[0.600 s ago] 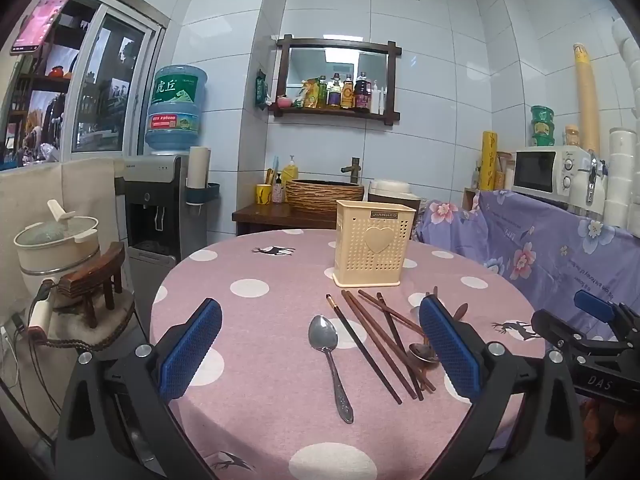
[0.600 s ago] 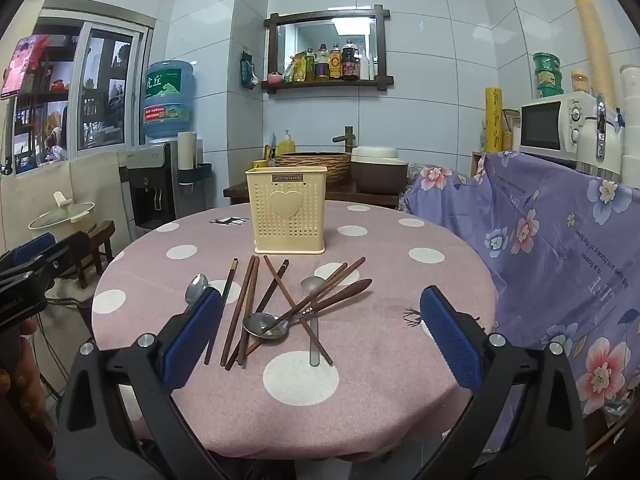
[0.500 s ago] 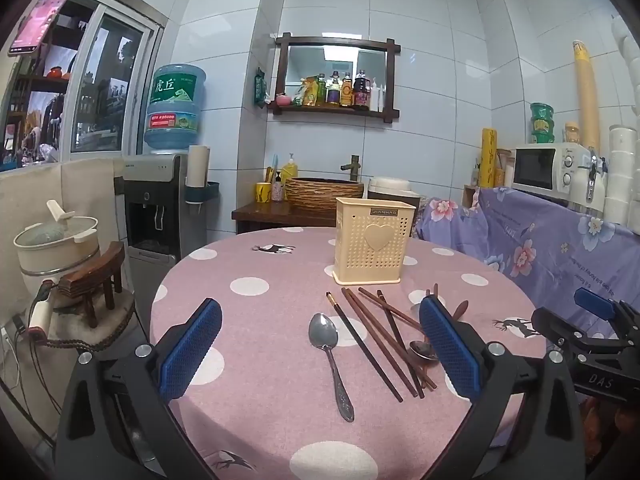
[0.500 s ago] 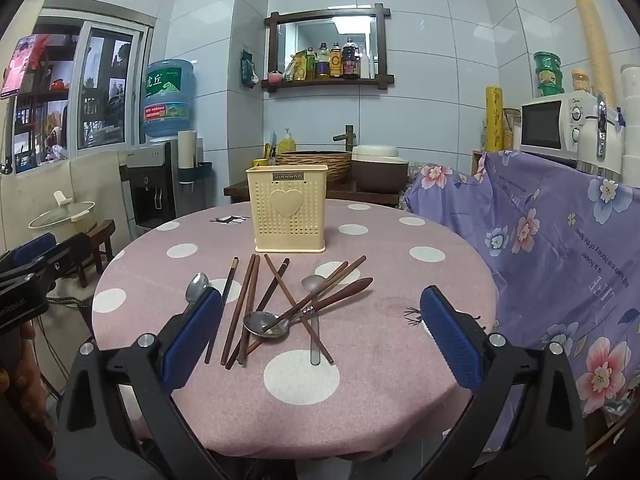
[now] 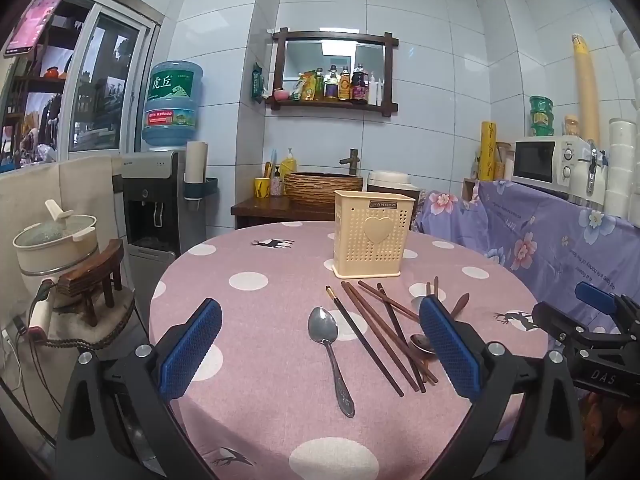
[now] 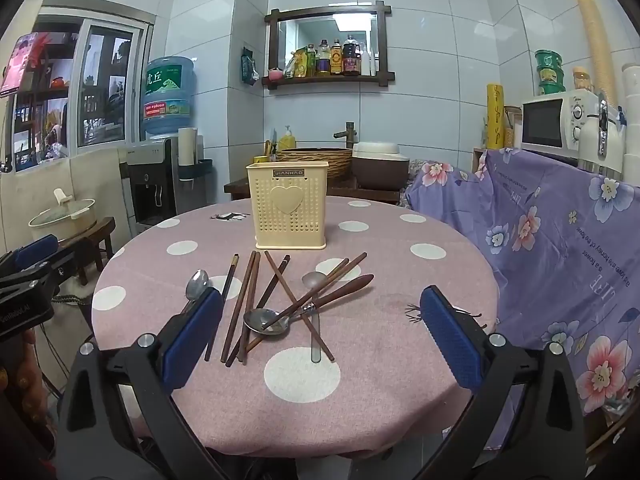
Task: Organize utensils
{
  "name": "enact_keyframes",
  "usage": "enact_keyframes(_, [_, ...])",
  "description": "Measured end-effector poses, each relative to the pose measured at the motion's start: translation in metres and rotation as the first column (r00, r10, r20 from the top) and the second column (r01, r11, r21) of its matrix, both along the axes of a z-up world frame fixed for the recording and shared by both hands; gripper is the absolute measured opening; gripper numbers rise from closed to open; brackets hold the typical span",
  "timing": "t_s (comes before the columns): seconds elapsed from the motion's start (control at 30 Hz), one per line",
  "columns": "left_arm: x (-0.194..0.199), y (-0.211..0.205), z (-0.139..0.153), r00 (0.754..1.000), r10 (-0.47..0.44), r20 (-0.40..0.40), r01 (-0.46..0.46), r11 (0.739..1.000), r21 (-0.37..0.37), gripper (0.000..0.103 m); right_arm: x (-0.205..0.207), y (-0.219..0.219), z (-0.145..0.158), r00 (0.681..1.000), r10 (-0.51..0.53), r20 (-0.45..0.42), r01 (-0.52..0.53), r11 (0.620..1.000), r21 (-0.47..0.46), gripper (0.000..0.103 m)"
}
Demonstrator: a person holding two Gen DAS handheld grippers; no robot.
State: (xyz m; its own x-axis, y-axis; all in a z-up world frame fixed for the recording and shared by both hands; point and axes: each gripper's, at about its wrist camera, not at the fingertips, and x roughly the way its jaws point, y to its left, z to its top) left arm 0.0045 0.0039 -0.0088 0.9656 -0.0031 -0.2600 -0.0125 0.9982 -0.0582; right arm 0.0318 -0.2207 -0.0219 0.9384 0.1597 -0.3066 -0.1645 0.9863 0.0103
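Note:
A cream perforated utensil holder [image 5: 372, 240] [image 6: 289, 211] stands upright on the pink polka-dot round table [image 5: 260, 320] [image 6: 400, 280]. In front of it lie several brown chopsticks [image 5: 376, 332] [image 6: 244, 300], a plain metal spoon [image 5: 329, 354] [image 6: 198, 282] at the left, a wooden-handled spoon [image 6: 280, 316] and a small ladle-like spoon [image 6: 314, 308] crossed among the sticks. My left gripper [image 5: 320, 354] hovers open over the table's near edge, with the metal spoon seen between its pads. My right gripper [image 6: 320, 338] is open too, low before the pile, holding nothing.
A floral purple cloth [image 6: 560, 240] covers furniture at the right, with a microwave [image 6: 556, 124] on it. A water dispenser [image 5: 160, 200], a pot on a small stool [image 5: 56, 240] and a wooden side table with a woven basin [image 5: 324, 188] stand behind.

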Motion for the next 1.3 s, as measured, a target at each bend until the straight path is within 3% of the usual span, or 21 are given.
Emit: enact_keyframes(1.3, [0.0022, -0.0052, -0.0042, 1.000, 0.000, -0.028, 0.001, 1.000, 0.016, 0.098, 0.0038, 0.0009, -0.0033, 1.000, 0.002, -0.016, -0.002, 1.000, -0.003, 0.098])
